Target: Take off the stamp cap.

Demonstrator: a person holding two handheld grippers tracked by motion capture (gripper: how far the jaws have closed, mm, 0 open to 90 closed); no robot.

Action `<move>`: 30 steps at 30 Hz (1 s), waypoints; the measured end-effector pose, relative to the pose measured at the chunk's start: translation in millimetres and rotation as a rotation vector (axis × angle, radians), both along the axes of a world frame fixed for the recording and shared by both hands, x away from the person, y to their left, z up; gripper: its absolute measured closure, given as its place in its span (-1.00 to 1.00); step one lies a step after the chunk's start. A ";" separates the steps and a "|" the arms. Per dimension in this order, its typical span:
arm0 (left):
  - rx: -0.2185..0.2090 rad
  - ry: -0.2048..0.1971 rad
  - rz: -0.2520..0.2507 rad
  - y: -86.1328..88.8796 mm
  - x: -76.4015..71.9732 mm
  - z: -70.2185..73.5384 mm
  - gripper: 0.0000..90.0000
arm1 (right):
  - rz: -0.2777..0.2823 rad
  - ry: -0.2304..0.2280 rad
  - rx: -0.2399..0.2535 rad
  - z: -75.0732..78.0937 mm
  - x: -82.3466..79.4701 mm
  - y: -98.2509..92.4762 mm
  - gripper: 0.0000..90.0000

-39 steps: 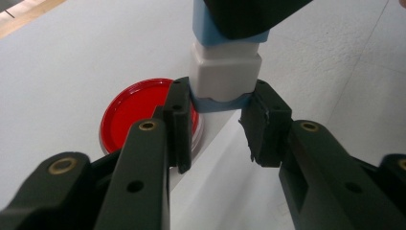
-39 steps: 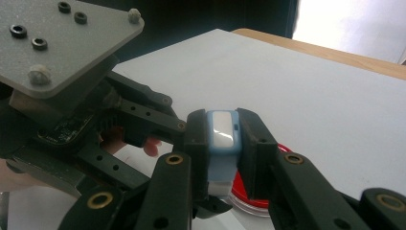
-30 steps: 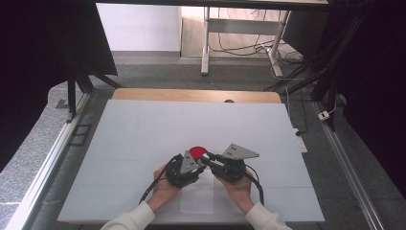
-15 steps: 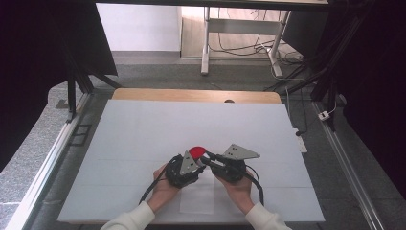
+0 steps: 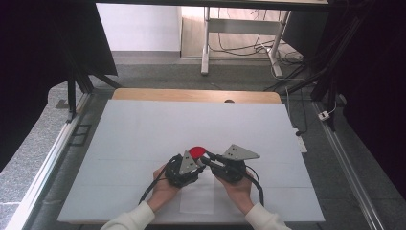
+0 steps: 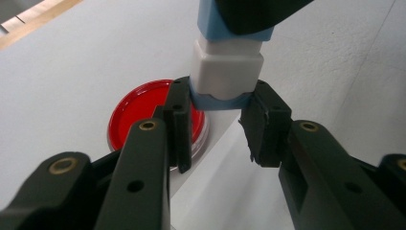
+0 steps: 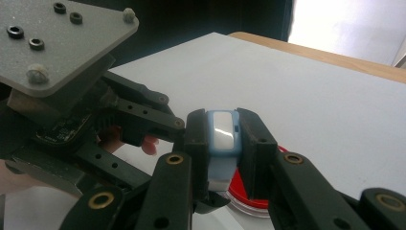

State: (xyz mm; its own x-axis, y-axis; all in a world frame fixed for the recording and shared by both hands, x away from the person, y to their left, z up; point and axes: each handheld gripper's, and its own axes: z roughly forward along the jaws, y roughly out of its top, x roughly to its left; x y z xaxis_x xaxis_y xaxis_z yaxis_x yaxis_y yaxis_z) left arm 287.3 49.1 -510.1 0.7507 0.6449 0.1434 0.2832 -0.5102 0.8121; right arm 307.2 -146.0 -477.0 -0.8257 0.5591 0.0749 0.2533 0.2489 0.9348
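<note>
Nothing has moved since the earlier frames: both hands sit in the same spot at the near middle of the white table (image 5: 143, 129), grippers tip to tip. Left gripper (image 6: 218, 122) has its fingers (image 6: 178, 120) clamped on the lower, white end of a small blue-and-white block (image 6: 226, 72), pads pressing its blue band from both sides. Right gripper (image 7: 224, 143) grasps the other end of the same blue-and-white block (image 7: 223, 132), fingers (image 7: 253, 143) tight against its blue sides, white face pointing at the camera. In the high view the left gripper (image 5: 195, 162) and right gripper (image 5: 208, 158) meet just in front of the red dish (image 5: 197, 152). Block is held off the table, right above and beside the red dish (image 6: 143, 112), a shallow round clear-rimmed thing with red fill lying flat on the table. Red dish (image 7: 249, 194) shows under the right fingers too. White paper sheet (image 5: 197, 194) lies flat between the forearms.
</note>
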 end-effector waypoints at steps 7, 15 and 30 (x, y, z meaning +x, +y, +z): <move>0.040 -0.032 -0.006 -1.5 -1.3 -0.7 0.45 | 0.003 0.004 -0.002 -0.2 0.3 0.2 0.66; 0.053 -0.040 -0.008 -2.0 -1.3 -1.3 0.45 | 0.001 0.008 -0.007 -0.2 0.6 0.2 0.66; 0.019 0.008 0.013 4.9 3.6 -4.6 0.45 | -0.035 -0.019 0.032 8.8 1.9 -12.2 0.67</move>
